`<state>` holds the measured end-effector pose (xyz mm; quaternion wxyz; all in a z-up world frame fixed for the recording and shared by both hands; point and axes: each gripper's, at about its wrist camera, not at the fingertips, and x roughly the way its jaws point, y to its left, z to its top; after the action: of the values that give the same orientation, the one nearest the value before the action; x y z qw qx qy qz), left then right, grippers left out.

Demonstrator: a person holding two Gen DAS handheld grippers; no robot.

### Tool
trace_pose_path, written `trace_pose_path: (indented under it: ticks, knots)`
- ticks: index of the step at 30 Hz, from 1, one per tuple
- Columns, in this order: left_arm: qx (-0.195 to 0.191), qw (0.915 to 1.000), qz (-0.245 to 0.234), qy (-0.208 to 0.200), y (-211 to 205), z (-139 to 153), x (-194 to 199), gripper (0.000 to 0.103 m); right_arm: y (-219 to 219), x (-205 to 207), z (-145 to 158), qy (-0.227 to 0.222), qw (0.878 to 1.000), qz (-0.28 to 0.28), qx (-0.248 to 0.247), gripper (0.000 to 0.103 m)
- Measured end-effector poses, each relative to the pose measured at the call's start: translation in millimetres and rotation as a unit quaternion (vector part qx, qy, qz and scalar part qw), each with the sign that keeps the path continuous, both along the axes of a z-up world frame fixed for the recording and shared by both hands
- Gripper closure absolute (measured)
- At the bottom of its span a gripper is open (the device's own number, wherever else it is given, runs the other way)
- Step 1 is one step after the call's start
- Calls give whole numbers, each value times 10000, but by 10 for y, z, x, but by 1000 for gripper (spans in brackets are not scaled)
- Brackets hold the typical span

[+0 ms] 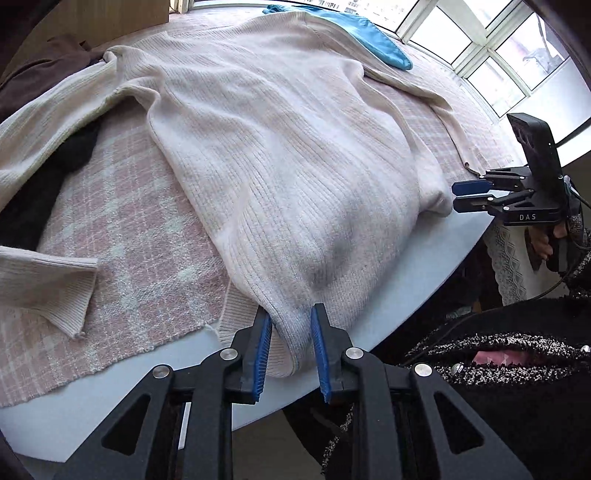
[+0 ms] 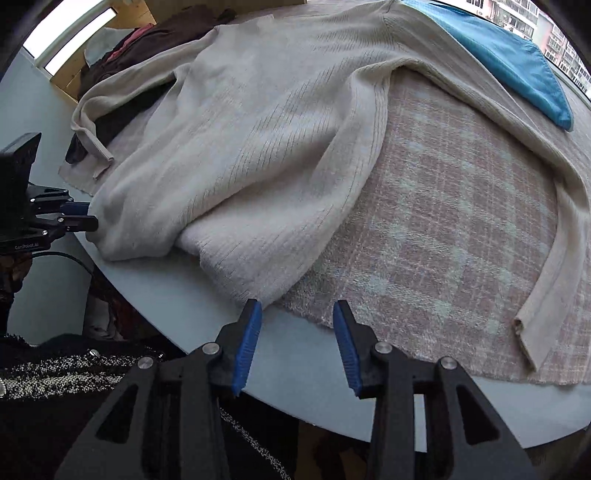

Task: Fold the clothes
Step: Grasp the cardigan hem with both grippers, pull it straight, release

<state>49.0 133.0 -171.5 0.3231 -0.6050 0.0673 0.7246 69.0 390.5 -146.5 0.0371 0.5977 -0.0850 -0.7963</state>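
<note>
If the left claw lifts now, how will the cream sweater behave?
Probably floppy: the cream sweater already lies in soft folds. Its loose sleeve would likely trail. The left claw has hem between its fingers, so expect sagging and drag on the plaid cloth.

sweater [image 1: 280, 147] on blanket [image 1: 140, 258] (garment [image 1: 373, 33] behind)

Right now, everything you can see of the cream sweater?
The sweater is cream ribbed knit, long-sleeved, lying rumpled across a pink plaid cloth on the table. Its hem bunches at the near table edge. One sleeve trails past the right gripper, cuff on the plaid; the other lies over dark clothes. The left gripper has hem fabric between its fingers. A blue garment lies beyond it.
</note>
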Motion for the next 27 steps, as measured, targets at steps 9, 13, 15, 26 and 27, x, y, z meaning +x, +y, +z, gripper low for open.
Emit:
trace_pose_path:
  ticks: [9, 13, 15, 26, 27]
  knots:
    - [-41, 9999, -116, -94, 72, -36, -58, 97, -163, -31, -28, 126, 9984, 209, -508, 63]
    - [-18, 9999, -100, -67, 106, -20, -75, 99, -238, -160, -67, 249, 9979, 350, -485, 76]
    - [22, 9999, -109, -19, 103, 17, -74, 99, -259, -229, -76, 231, 9972, 468, -536, 93]
    - [858, 9961, 0, 217, -170, 797, -37, 96, 543, 101, 1025, 554, 9926, -49, -1081, 92]
    - [599, 9981, -63, 118, -158, 685, -27, 93, 612, 129, 919, 306, 9961, -200, -804, 83]
